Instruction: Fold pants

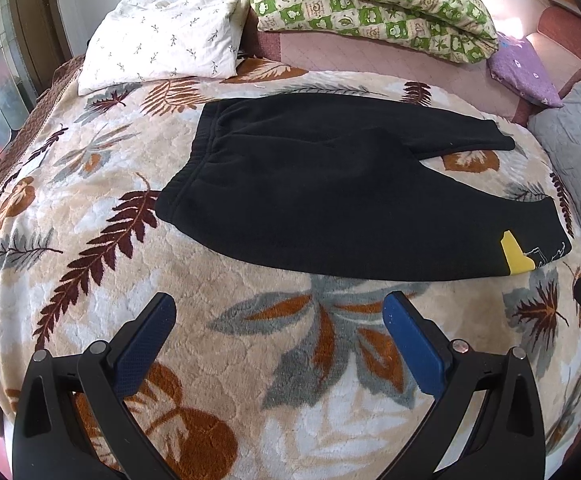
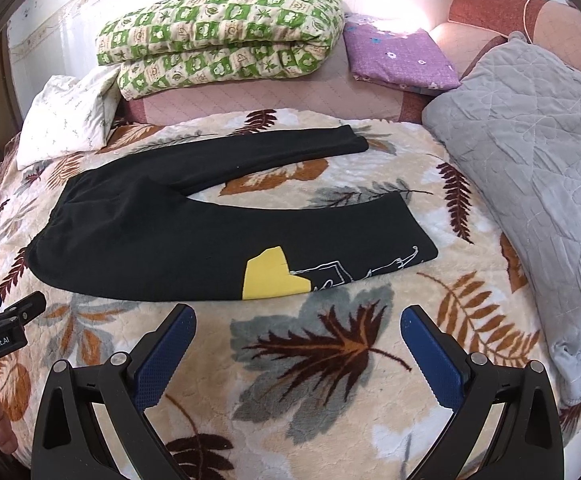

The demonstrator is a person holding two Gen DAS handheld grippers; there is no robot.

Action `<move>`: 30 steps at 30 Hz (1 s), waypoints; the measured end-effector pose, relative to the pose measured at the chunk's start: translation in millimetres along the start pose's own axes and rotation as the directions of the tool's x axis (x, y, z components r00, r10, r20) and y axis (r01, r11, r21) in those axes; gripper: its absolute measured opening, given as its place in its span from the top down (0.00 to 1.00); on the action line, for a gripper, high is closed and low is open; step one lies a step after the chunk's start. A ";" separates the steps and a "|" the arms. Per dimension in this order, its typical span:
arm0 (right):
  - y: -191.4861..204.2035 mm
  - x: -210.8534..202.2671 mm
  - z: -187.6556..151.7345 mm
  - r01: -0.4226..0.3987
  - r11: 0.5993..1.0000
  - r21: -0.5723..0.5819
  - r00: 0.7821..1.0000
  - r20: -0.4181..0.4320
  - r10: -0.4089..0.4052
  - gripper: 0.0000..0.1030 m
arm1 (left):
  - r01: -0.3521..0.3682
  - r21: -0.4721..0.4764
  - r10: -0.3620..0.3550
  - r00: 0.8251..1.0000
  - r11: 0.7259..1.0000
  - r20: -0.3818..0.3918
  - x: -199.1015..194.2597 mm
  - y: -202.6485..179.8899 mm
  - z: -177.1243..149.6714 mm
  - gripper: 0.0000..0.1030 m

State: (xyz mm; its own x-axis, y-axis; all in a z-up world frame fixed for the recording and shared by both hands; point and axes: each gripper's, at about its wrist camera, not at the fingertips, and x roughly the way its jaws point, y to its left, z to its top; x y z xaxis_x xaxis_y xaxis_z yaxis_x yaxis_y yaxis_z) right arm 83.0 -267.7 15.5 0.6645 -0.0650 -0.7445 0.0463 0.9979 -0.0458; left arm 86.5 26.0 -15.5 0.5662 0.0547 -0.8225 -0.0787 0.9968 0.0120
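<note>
**Ana:** On the leaf-print blanket (image 1: pixel 102 308) the black pants (image 1: pixel 310 200) lie flat, waistband to the left, 2 legs splayed apart to the right. Nothing is folded yet, as far as I can judge.

**Ben:** And the grippers?

**Ana:** The left gripper (image 1: pixel 278 320) hangs over bare blanket just short of the near edge of the pants, jaws spread wide, holding nothing. The right gripper (image 2: pixel 296 334) is the same: wide open, empty, near the leg with the yellow patch (image 2: pixel 268 278).

**Ben:** So what could go wrong?

**Ana:** Mostly the blanket. It looks thick and plush, so a finger sliding under the hem could pinch pile along with the fleece and drag the bedding up with the fold.

**Ben:** And the legs are spread.

**Ana:** Right. If the near leg is brought over the far one from just 1 grip point, I'd expect the middle to sag and the cuffs to land out of line. The fabric looks soft and heavy, so it may bunch at the crotch.

**Ben:** Any crowding?

**Ana:** The grey quilted pillow (image 2: pixel 530 160) sits just beside the cuffs, and the white pillow (image 1: pixel 162 48) is near the waistband. A wide swing could brush either. The 2 grippers are also close together, so they could knock each other reaching for the same edge.
</note>
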 end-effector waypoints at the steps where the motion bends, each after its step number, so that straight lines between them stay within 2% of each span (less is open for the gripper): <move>1: -0.4 -0.7 0.5 0.002 1.000 0.000 1.000 0.003 -0.002 0.00 | 0.000 0.000 0.000 1.000 1.000 -0.001 0.3 0.0 0.5 0.00; 5: -0.2 -3.9 3.3 0.016 1.000 -0.010 1.000 0.017 -0.015 0.00 | 0.001 -0.006 -0.001 1.000 1.000 -0.008 2.2 0.6 2.5 0.00; 13: 3.3 -8.8 9.5 0.111 0.992 -0.051 0.992 0.064 -0.108 0.00 | -0.013 0.003 0.013 1.000 1.000 -0.024 7.2 -2.6 4.3 0.00; 18: 2.0 -12.7 12.7 0.172 0.983 -0.056 0.981 0.099 -0.166 0.00 | -0.023 0.016 0.024 0.999 1.000 -0.031 6.4 -7.9 3.7 0.00; 30: 3.1 -30.5 16.8 0.241 0.967 -0.077 0.954 0.199 -0.222 0.00 | -0.046 0.078 0.048 0.998 0.996 -0.026 -1.3 -25.9 2.2 0.00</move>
State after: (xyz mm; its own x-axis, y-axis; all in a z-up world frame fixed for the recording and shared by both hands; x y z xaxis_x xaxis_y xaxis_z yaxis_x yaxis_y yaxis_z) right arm 75.3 -262.7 49.3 0.7724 -0.2847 -0.5678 0.1479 0.9499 -0.2752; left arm 89.6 0.2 -13.6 0.5398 0.1012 -0.8357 -0.0405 0.9947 0.0943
